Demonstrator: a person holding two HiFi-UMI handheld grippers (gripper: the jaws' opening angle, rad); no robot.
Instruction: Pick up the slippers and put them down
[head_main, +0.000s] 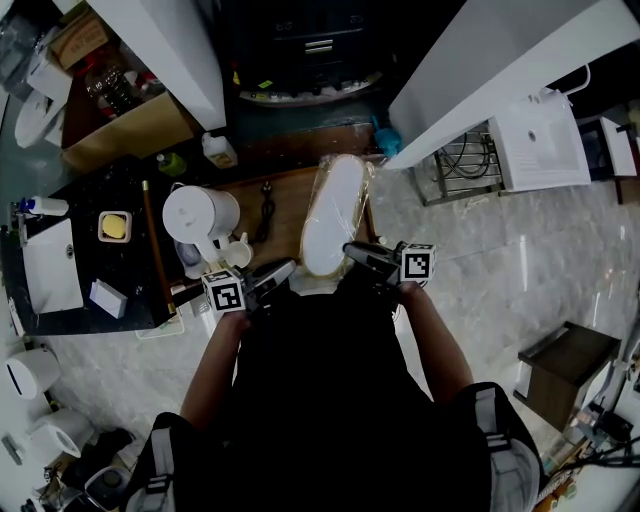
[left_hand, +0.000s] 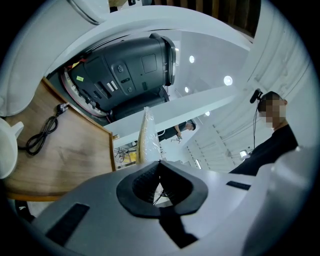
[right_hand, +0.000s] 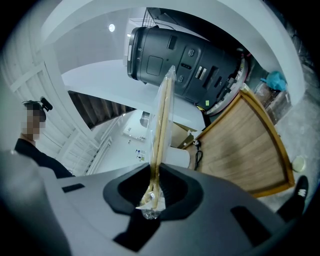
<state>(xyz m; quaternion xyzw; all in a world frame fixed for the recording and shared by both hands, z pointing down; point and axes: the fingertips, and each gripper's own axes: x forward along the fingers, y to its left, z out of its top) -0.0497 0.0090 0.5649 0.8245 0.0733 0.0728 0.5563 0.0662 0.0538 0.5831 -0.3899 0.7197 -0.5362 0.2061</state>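
A flat white pair of slippers (head_main: 333, 215) in a clear plastic wrap is held over the wooden table (head_main: 290, 190). My right gripper (head_main: 352, 250) is shut on the near end of the pack. In the right gripper view the slippers (right_hand: 161, 125) stand edge-on and rise out from between the pads of the right gripper (right_hand: 152, 172). My left gripper (head_main: 285, 268) is just left of the pack, near its lower end, and appears not to touch it. In the left gripper view the left gripper (left_hand: 159, 165) has its tips together with nothing held, and the pack's edge (left_hand: 145, 135) shows beyond them.
A white kettle (head_main: 200, 215) and a black cable (head_main: 266, 210) sit on the table's left part. A white bottle (head_main: 218, 150) stands behind. A dark counter (head_main: 90, 200) with small items lies to the left, pale marble floor (head_main: 480, 260) to the right.
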